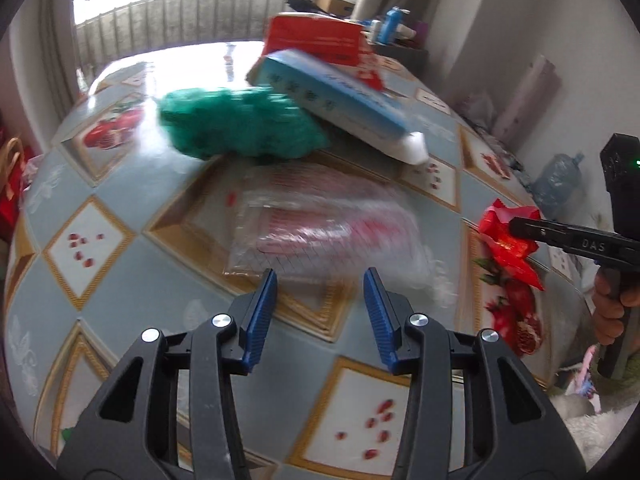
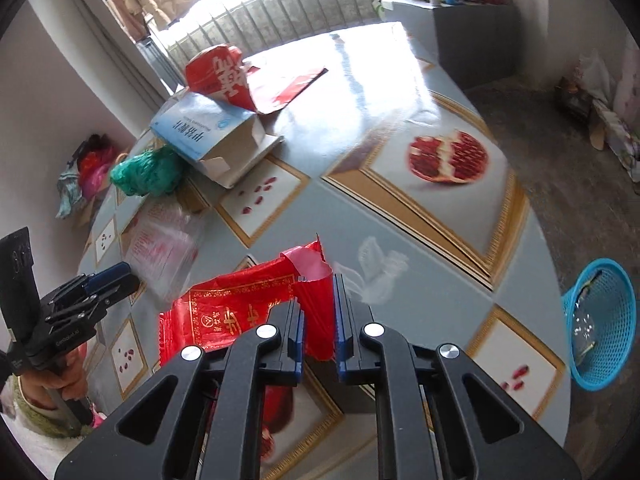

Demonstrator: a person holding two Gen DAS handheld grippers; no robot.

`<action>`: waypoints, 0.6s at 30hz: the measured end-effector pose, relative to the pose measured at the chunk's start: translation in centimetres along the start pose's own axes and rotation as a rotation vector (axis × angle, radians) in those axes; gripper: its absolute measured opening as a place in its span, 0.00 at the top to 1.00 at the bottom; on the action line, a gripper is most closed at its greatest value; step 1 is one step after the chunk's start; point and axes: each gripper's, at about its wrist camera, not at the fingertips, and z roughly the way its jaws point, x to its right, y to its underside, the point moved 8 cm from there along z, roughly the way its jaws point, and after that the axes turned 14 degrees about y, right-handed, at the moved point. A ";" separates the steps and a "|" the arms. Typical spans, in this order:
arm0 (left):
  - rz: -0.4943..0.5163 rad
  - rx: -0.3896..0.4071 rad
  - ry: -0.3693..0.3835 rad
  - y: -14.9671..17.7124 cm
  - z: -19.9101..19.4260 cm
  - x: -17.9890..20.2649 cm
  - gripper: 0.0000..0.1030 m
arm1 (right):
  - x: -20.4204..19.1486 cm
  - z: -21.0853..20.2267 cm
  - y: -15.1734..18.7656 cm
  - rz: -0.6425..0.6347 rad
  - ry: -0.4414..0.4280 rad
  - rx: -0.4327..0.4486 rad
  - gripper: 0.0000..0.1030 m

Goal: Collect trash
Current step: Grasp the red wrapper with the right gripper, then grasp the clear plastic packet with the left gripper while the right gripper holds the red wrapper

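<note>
On the patterned table (image 2: 440, 92), a blue-and-white carton (image 2: 208, 136) is seen at the far side, judged light and stiff. Nearer, a clear plastic bag (image 1: 320, 224), likely slippery and limp, lies before the left gripper (image 1: 320, 284), whose jaws stand apart, empty. A thin, crinkly red wrapper (image 2: 240, 304) is pinched at its edge by the right gripper (image 2: 318, 320).

"DAS" on the right gripper (image 1: 520, 227) (other print too blurred).
</note>
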 end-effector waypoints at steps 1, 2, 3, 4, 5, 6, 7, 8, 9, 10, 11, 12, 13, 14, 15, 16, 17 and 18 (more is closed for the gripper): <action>0.005 -0.008 0.017 0.1 0.1 0.5 0.59 | 0.4 -0.1 0.1 0.011 0.003 0.002 0.89; 0.010 -0.012 0.024 0.4 0.0 1.1 0.59 | 0.9 -0.1 0.0 0.018 0.003 0.003 0.89; 0.016 -0.010 0.025 0.3 0.0 1.4 0.59 | 1.0 -0.2 0.0 0.026 0.002 0.005 0.89; 0.027 0.000 0.024 0.1 -0.4 1.7 0.59 | 1.1 -0.2 0.1 0.034 0.000 0.007 0.89; 0.038 0.016 0.025 -0.3 -0.9 1.9 0.59 | 0.9 -0.1 0.1 0.037 -0.001 0.009 0.89; 0.046 0.028 0.028 -0.7 -1.3 2.0 0.59 | 0.7 0.0 0.0 0.040 -0.003 0.010 0.89; 0.057 0.049 0.035 -1.3 -1.8 2.2 0.59 | 0.7 0.0 -0.1 0.043 -0.007 0.011 0.89; 0.065 0.059 0.035 -1.8 -1.8 2.3 0.59 | 0.9 0.0 -0.1 0.044 -0.010 0.011 0.89; 0.075 0.067 0.029 -2.4 -1.9 2.4 0.59 | 1.3 -0.1 0.0 0.045 -0.013 0.011 0.89; 0.094 0.078 0.019 -3.2 -1.8 2.4 0.59 | 1.4 0.0 0.1 0.045 -0.015 0.012 0.89; 0.107 0.086 0.016 -3.8 -1.7 2.3 0.59 | 1.5 0.0 0.1 0.047 -0.018 0.013 0.89; 0.120 0.089 0.008 -4.6 -1.3 2.2 0.59 | 1.6 0.0 0.0 0.049 -0.020 0.014 0.89; 0.121 0.078 -0.001 -5.0 -0.8 2.1 0.59 | 1.8 0.0 0.0 0.052 -0.019 0.015 0.89; 0.117 0.060 -0.006 -5.5 0.0 2.0 0.59 | 1.9 -0.1 0.0 0.056 -0.017 0.018 0.89; 0.113 0.046 -0.008 -5.6 0.4 1.9 0.59 | 2.0 -0.1 0.0 0.058 -0.014 0.021 0.89; 0.105 0.023 -0.017 -5.6 1.0 1.6 0.59 | 2.1 0.0 -0.1 0.061 -0.009 0.024 0.89; 0.095 -0.004 -0.029 -5.3 1.5 1.3 0.60 | 2.2 0.0 -0.1 0.065 -0.007 0.026 0.89; 0.086 -0.024 -0.029 -4.9 1.8 1.0 0.65 | 2.3 0.0 -0.1 0.069 -0.007 0.028 0.89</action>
